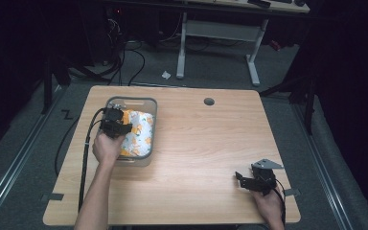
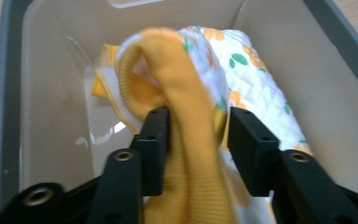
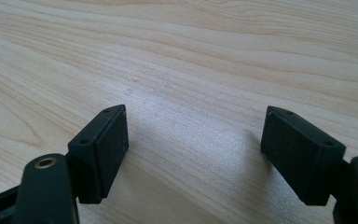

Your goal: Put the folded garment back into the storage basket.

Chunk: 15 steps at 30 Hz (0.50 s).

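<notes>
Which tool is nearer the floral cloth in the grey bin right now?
Left. The left tool is down in the grey bin with the floral cloth between its jaws. The right tool sits far off over bare table, open and empty.

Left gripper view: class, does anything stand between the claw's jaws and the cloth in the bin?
Nothing visible does. The yellow-edged floral cloth already lies between the left claw's open jaws, inside the grey bin; the bin's walls stand off to either side.
</notes>
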{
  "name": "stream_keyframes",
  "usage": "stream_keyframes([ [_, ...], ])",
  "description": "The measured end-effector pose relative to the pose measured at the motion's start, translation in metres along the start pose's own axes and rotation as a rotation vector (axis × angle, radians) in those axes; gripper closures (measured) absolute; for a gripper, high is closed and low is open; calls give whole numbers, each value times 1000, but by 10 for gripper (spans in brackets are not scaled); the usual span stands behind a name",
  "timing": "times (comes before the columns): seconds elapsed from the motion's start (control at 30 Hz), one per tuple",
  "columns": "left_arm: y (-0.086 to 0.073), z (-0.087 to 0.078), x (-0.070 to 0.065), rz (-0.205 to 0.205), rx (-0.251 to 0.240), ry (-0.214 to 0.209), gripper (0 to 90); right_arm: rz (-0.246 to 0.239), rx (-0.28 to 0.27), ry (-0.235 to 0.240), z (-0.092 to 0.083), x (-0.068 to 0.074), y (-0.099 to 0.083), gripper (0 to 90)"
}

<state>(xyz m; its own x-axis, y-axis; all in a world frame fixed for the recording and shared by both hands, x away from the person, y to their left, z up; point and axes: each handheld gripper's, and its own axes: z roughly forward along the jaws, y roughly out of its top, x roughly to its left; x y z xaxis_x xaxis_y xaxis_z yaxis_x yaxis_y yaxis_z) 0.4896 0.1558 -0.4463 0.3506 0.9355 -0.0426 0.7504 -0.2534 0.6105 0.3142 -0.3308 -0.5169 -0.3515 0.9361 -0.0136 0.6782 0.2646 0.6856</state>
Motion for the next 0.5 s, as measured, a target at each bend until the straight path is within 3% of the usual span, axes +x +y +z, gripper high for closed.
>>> stream_keyframes([
  [0.23,0,-10,-2,-3,-41,14,447,0,0,0,0,0,0,235],
  [0.5,-5,-25,-13,9,-114,-29,426,5,1,0,0,0,0,235],
])
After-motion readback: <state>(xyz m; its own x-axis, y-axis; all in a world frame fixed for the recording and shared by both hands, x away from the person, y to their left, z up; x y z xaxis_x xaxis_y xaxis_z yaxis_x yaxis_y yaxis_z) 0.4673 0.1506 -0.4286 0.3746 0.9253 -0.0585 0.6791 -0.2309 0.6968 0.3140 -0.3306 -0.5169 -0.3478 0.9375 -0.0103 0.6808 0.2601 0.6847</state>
